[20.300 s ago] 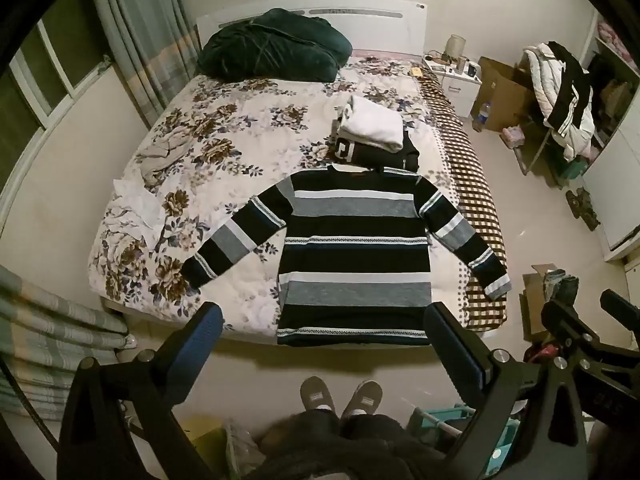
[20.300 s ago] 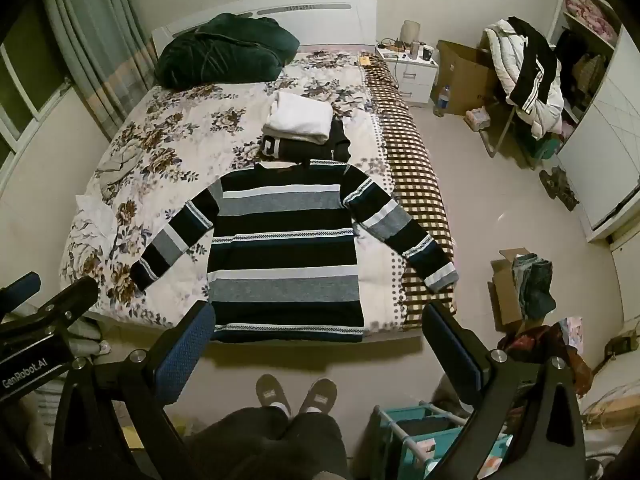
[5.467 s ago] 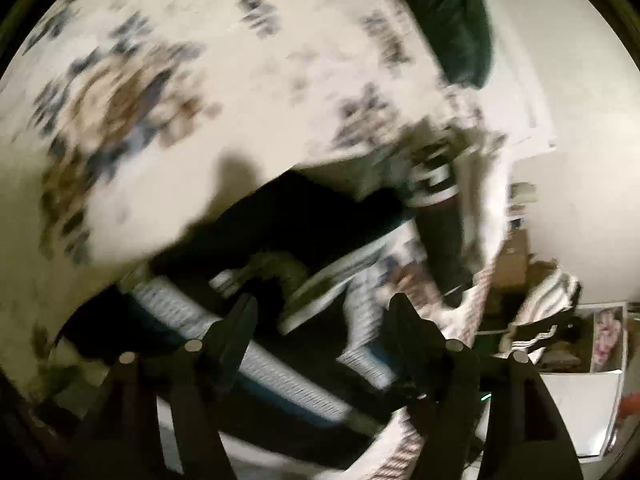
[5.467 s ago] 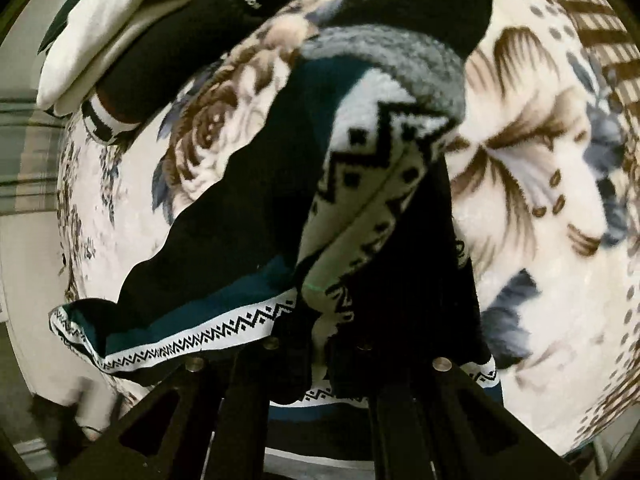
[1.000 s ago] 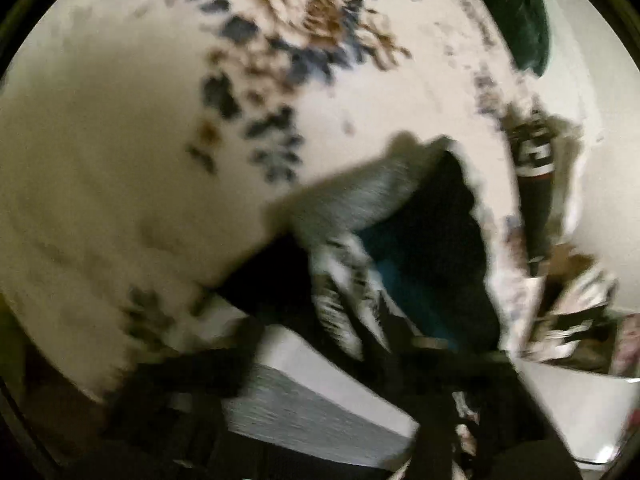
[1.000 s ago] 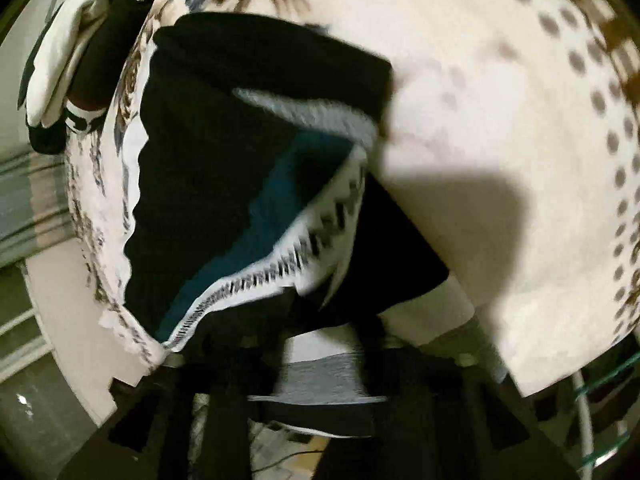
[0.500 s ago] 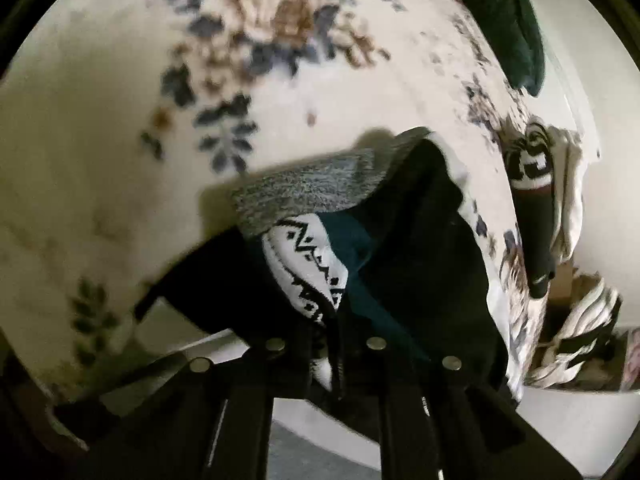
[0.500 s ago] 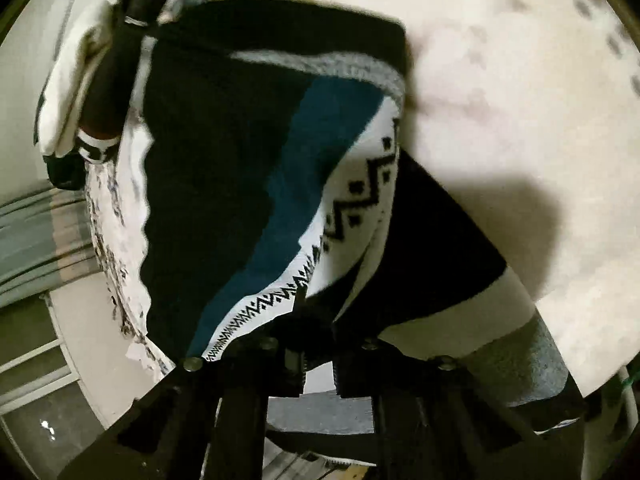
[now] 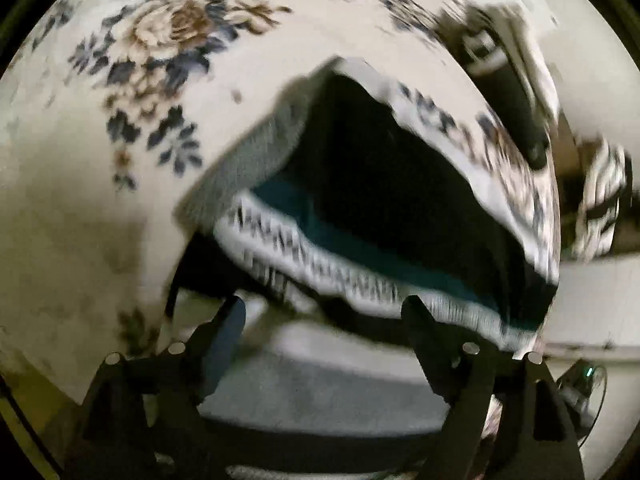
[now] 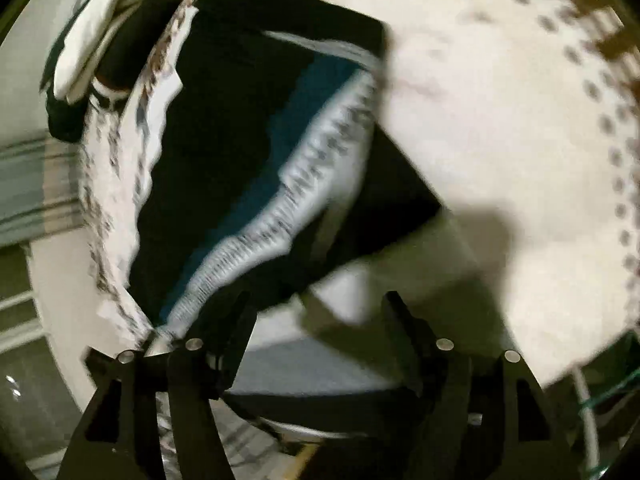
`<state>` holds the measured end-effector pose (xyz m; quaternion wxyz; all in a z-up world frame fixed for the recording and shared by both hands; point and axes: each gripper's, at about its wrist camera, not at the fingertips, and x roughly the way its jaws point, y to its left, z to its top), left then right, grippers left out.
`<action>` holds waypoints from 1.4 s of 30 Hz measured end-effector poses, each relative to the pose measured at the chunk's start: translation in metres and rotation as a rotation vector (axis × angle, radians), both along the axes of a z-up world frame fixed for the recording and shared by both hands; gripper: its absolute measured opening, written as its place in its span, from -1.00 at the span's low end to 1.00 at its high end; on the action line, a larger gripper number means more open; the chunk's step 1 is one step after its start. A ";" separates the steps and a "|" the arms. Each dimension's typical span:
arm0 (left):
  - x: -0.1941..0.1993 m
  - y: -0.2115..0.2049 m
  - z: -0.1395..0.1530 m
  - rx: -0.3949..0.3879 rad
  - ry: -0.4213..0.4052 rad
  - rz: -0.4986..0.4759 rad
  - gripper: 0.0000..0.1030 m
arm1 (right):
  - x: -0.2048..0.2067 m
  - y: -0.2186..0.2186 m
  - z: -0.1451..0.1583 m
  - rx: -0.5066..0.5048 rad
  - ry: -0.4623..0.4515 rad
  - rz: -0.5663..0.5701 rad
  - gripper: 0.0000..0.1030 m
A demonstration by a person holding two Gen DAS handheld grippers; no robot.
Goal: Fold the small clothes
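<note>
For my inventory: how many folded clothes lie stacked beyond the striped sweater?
2: a white one and a black one pressed together, at the top left of the right wrist view. Others may be hidden.

Both grippers, left gripper point(image 9: 322, 320) and right gripper point(image 10: 316, 316), are built of black angular fingers studded with round silver screws.

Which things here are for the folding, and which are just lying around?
For the folding:
- black, grey and teal striped knitted sweater
- left gripper, open
- right gripper, open

Just lying around:
- floral bedspread
- folded white garment on a folded black one
</note>
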<state>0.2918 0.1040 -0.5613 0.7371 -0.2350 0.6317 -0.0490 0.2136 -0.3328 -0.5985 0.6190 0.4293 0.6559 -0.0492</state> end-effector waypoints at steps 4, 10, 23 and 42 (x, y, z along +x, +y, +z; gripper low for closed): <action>-0.046 0.003 -0.004 0.045 0.023 -0.005 0.65 | -0.044 -0.013 0.000 -0.038 0.049 0.029 0.30; -0.086 0.025 -0.019 0.143 0.018 0.058 0.65 | -0.090 -0.033 -0.029 -0.060 0.111 0.113 0.30; -0.107 0.026 -0.052 0.177 0.045 -0.112 0.64 | -0.113 -0.004 -0.053 0.029 0.029 0.305 0.16; -0.162 0.030 -0.060 0.035 0.070 -0.158 0.58 | -0.128 0.015 -0.090 0.152 0.161 0.512 0.10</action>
